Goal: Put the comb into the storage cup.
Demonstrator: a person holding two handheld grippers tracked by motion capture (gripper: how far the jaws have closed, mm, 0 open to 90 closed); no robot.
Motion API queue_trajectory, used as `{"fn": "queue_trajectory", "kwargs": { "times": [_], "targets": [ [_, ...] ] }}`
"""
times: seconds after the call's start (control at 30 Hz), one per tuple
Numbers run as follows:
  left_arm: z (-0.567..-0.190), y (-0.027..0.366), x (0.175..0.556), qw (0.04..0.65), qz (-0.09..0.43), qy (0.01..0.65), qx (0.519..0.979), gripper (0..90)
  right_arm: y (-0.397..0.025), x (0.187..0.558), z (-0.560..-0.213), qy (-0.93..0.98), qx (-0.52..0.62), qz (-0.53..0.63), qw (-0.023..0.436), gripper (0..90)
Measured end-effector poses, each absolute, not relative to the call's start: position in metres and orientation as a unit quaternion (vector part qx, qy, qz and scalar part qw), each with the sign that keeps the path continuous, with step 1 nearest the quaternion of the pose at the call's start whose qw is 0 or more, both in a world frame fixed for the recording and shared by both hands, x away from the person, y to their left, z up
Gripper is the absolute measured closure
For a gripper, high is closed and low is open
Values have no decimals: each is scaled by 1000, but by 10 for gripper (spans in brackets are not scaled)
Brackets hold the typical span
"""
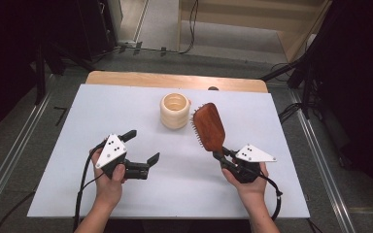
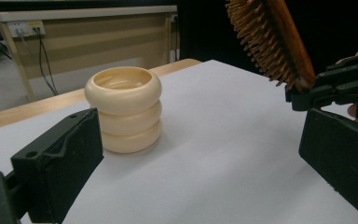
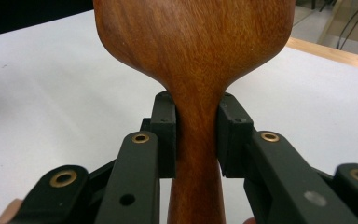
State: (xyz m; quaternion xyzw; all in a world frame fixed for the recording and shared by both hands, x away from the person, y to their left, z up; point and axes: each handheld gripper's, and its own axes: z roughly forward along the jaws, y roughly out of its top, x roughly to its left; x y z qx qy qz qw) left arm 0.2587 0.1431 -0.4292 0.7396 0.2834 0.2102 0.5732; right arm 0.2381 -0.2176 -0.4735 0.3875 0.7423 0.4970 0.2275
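A brown wooden hairbrush [image 1: 209, 127] is held up off the white table, its bristles turned to the left. My right gripper [image 1: 222, 156] is shut on the brush's handle [image 3: 195, 140], with one jaw pressed against each side of the neck. A cream ribbed cup [image 1: 175, 110] stands upright just left of the brush head. The same cup [image 2: 123, 108] is straight ahead in the left gripper view, with the bristles [image 2: 265, 42] at upper right. My left gripper [image 1: 144, 145] is open at the front left, with nothing between its jaws.
A white sheet [image 1: 126, 102] covers the table, and a strip of bare wood [image 1: 175, 80] shows at the far edge. Dark stands and cables [image 1: 291, 73] sit on the floor beyond the table's right and left corners.
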Motion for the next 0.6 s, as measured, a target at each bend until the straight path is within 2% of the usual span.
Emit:
{"fn": "queue_trajectory", "kwargs": {
  "times": [0.4, 0.6],
  "targets": [
    [-426, 119, 263, 590, 173, 274, 739, 0, -196, 234, -474, 746, 368, 505, 228, 706],
    [-424, 107, 262, 592, 174, 267, 741, 0, -185, 231, -475, 754, 353, 505, 228, 706]
  ]
}}
